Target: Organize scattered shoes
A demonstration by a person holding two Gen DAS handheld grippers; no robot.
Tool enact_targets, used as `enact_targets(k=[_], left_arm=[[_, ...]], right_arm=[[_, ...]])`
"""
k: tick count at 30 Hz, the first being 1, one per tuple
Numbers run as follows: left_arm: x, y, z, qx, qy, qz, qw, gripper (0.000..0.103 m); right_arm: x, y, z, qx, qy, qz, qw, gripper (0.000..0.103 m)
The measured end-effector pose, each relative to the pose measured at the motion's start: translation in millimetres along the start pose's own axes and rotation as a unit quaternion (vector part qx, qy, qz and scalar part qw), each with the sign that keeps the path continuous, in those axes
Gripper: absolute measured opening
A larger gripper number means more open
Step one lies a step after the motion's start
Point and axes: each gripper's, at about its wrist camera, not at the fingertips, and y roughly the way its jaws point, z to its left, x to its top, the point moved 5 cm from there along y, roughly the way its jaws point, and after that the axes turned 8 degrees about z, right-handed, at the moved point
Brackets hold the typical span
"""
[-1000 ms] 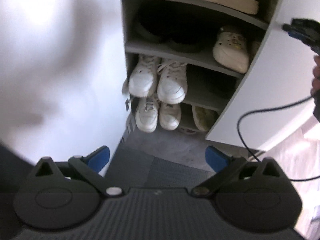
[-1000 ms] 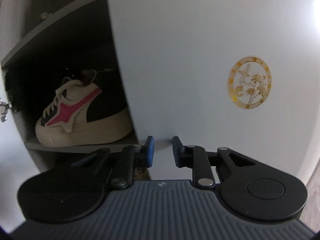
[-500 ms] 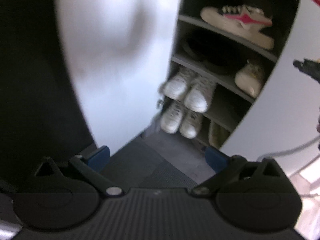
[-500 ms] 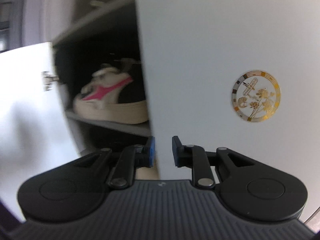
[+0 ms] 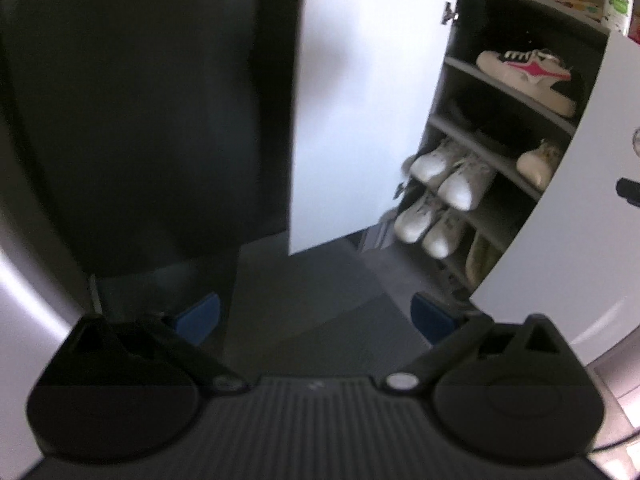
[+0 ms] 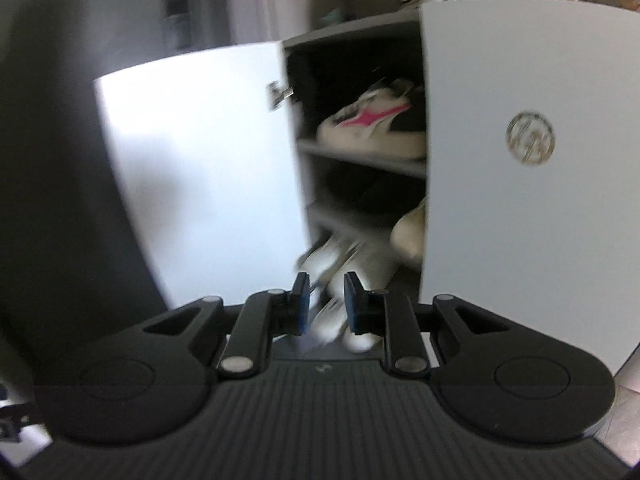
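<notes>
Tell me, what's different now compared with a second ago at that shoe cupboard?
Both grippers have backed away from the cupboard, so both white doors and all the shelves now show. Nothing was picked up or let go: the left gripper stays wide open and empty, the right gripper nearly shut on nothing. The pink-striped sneaker and the white sneakers sit where they were.

Left wrist view: set back, angled down, cabinet at far right. Right wrist view: closer, flatter, facing it nearly head-on. Shared: left door, shelves, pink-striped shoe.
</notes>
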Motion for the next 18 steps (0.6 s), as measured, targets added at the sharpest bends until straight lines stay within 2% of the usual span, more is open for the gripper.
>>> enact_targets(k=[5, 10, 13, 18], left_arm=[[-61.0, -56.8, -17.3, 0.047, -0.06, -0.006, 0.997, 0.103], [-136.4, -112.2, -51.2, 0.11, -0.13, -0.016, 0.9852, 0.103], [-178.5, -136.4, -68.5, 0.126, -0.164, -0.018, 0.9781, 0.103], [-241.4, -158.5, -74.4, 0.146, -0.178, 0.002, 0.9731, 0.103]], right_arm=[[-40.9, -34.9, -5.3, 0.078, -0.009, 0.025, 0.997, 0.022], [-78.1, -72.9, -14.2, 0.176, -0.037, 0.043, 0.983, 0.022], [-100.5, -93.0, -19.1, 0.215, -0.064, 0.055, 0.973, 0.022], [-140.9, -122.1, -23.3, 0.254, -0.096, 0.074, 0.96, 0.023]])
